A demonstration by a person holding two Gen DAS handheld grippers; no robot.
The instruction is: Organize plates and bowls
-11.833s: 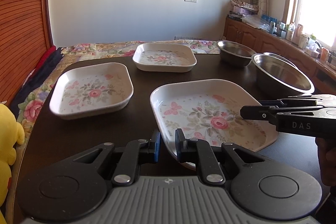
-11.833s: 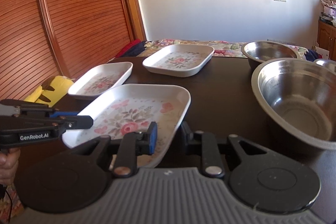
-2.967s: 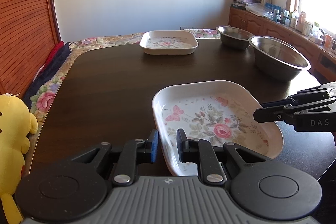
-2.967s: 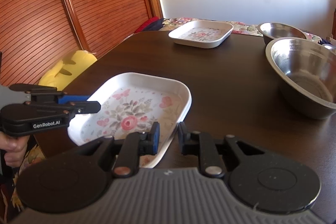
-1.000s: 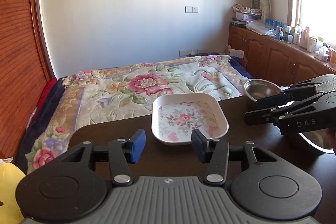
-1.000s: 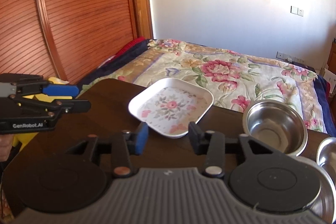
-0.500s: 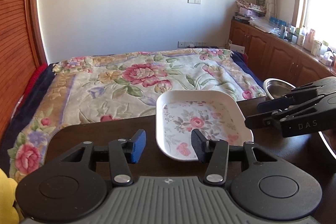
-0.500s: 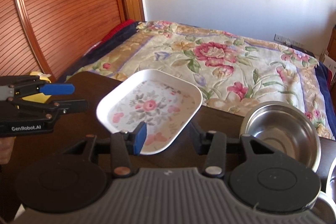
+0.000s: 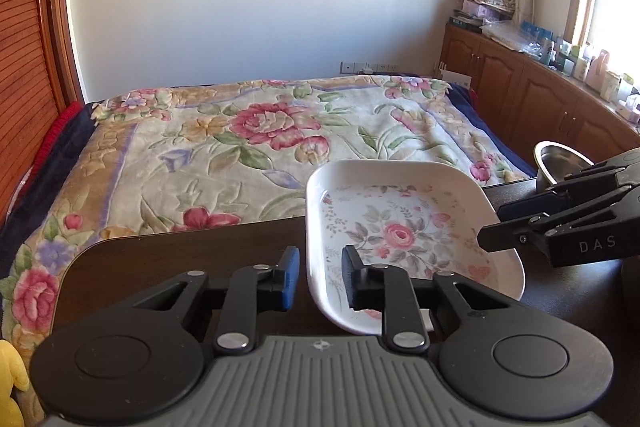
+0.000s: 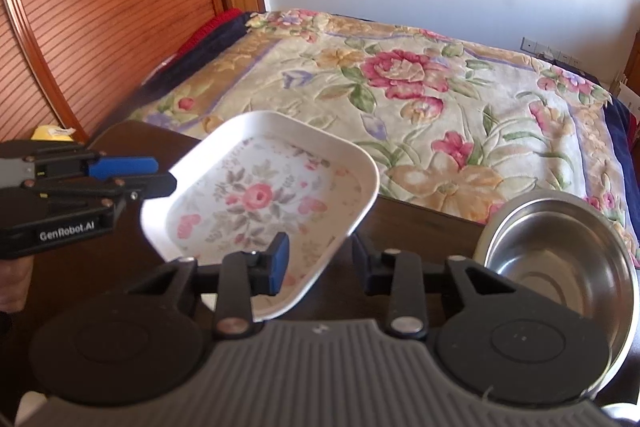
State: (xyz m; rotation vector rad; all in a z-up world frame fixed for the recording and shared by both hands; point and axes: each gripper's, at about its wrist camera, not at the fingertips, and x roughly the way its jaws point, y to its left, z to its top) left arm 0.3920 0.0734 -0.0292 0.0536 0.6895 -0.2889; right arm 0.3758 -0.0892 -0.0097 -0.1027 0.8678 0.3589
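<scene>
Fingers on both of your tools stand spread, each pair straddling a rim of the same floral plate [image 9: 404, 223] without pinching it. Your left gripper [image 9: 319, 279] has its blue pad outside the plate's near left edge and its black pad inside the dish, over the printed flowers; you can see a gap between the pads and the rim, so nothing is clamped. Your right gripper [image 10: 321, 261] does likewise on the plate [image 10: 264, 203] from the other side, with the blue pad over the inside of the dish and the black pad outside the rim, above the dark table [image 10: 420, 227]. Whether the pads touch the plate, you cannot tell from either view. The plate sits at the far edge of the table [image 9: 192, 251], overlapping the view of the flowered bedspread [image 9: 256, 131] beyond. Just to the right of your right gripper stands a steel bowl [image 10: 560, 259] on the table, and from the left wrist view you see only its rim [image 9: 560, 153] behind the right tool's fingers.
</scene>
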